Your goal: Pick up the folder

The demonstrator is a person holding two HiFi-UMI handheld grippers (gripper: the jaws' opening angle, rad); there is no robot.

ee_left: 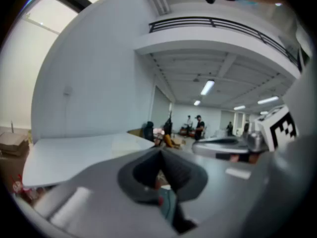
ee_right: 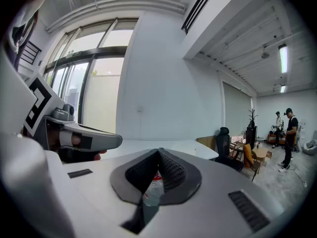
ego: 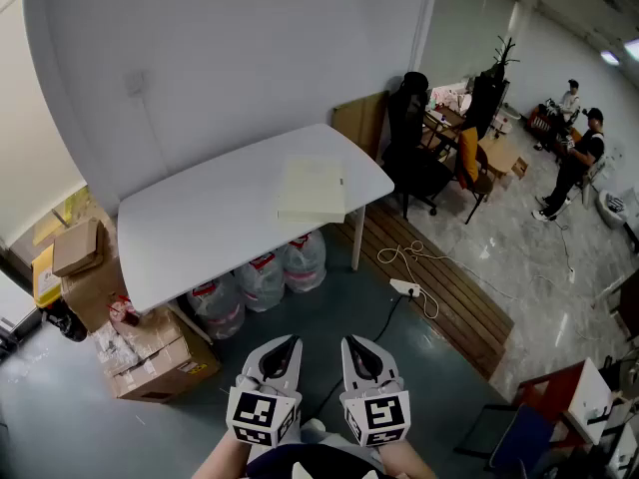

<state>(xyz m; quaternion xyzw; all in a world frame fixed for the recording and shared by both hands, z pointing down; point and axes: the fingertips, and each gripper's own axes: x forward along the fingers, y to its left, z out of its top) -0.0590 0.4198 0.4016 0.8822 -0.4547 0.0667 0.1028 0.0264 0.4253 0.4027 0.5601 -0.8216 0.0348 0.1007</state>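
Head view: pale cream folder [ego: 312,190], flat, rectangular, plain cover, no markings readable. Lying closed on white tabletop [ego: 200,218] near its right end, front edge close to the rim. Left hand-held gripper [ego: 288,345] and right hand-held gripper [ego: 356,347] low in frame, side by side, well apart from folder. Jaws together on both, nothing clamped. Water bottles [ego: 262,279] standing under tabletop.
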